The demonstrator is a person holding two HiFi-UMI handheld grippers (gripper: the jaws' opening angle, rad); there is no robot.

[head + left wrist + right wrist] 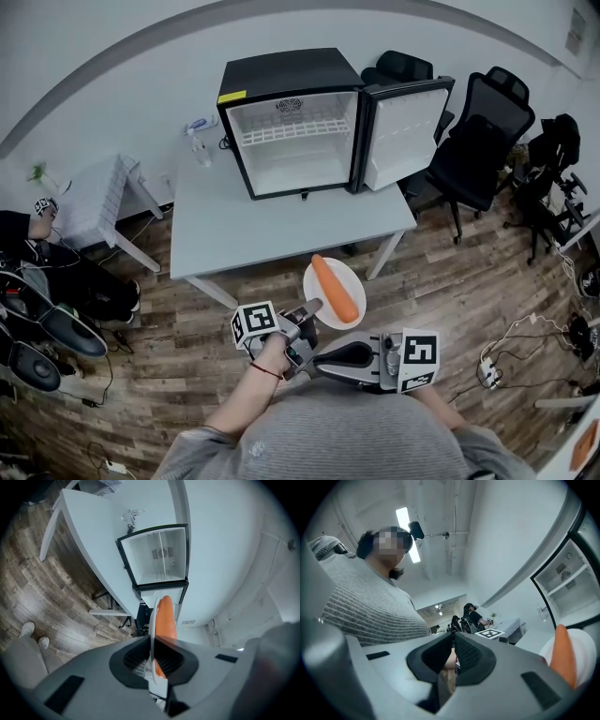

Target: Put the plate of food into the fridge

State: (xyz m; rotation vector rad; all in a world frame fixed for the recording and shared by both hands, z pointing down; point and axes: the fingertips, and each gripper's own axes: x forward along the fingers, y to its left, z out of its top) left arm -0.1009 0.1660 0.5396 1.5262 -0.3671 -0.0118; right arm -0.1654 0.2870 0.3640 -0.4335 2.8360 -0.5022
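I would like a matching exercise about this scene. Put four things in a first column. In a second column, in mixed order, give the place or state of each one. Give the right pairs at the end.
Column one
1. carrot
2. fridge door
3. left gripper
4. fridge

Column two
A. swung open
B. lying on the white plate
C. shut on the rim of the white plate
D. standing on the grey table

Right pairs: 1-B, 2-A, 3-C, 4-D
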